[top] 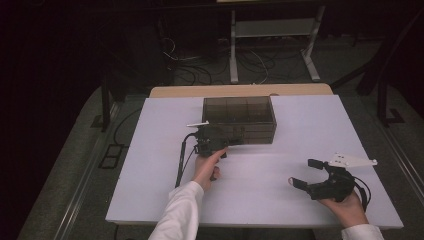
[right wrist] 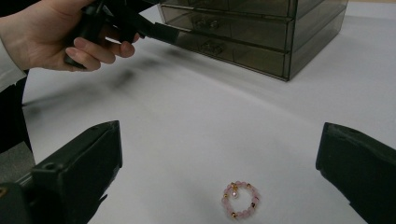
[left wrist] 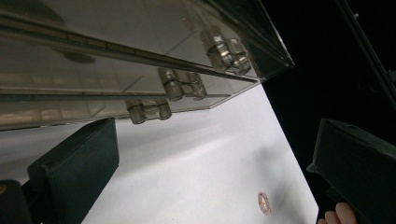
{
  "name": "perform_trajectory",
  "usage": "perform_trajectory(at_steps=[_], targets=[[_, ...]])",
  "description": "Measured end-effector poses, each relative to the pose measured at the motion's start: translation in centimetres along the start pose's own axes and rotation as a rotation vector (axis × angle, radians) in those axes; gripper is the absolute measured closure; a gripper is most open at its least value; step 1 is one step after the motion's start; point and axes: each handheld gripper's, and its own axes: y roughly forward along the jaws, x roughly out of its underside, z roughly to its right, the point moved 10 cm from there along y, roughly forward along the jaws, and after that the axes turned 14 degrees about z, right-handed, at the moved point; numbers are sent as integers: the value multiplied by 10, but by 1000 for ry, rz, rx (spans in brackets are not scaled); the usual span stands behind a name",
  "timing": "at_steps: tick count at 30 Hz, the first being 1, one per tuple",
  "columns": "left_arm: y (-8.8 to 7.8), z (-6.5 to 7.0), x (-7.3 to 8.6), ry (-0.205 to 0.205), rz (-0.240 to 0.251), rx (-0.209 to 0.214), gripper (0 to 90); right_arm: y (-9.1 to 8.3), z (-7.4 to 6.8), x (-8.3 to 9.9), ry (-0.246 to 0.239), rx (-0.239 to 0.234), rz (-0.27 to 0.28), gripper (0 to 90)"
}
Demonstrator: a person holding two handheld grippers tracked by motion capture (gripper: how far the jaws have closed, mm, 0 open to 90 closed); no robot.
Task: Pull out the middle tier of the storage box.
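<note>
Your left gripper sits at the center of the high view, jaws apart against the smoky drawer box. Your right gripper, lower right, is spread wide (the pink bead bracelet lies between its jaws).

Seen from above, your left gripper is pressed up to the front of a smoky clear drawer box at the far middle of the white table. Your right gripper rests near the right front edge, jaws spread apart.
</note>
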Motion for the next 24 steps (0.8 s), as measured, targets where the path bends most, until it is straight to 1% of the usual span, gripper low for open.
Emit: perform_trajectory(at_steps=[5,9,13,14,15,17,20,23,24], targets=[[3,-3,0,-44,15,-15,0,0,0,0,0,-1,-1,1],[5,-5,0,-71,32,-32,11,0,0,0,-1,-2,0,0],[6,-8,3,-117,40,-81,120,0,0,0,0,-3,0,1],[6,-10,4,-123,42,-97,137,0,0,0,-1,-3,0,0],[7,-11,4,-137,46,-104,143,0,0,0,-1,-3,0,0],[8,-14,5,-155,52,-126,185,1,0,0,-1,-2,-1,0],[8,-16,4,-195,73,-128,254,0,0,0,-1,-3,-1,0],[8,-16,2,-212,100,-123,281,0,0,0,-1,-3,-1,0],[8,-16,2,-215,100,-121,295,0,0,0,-2,-2,-2,0]])
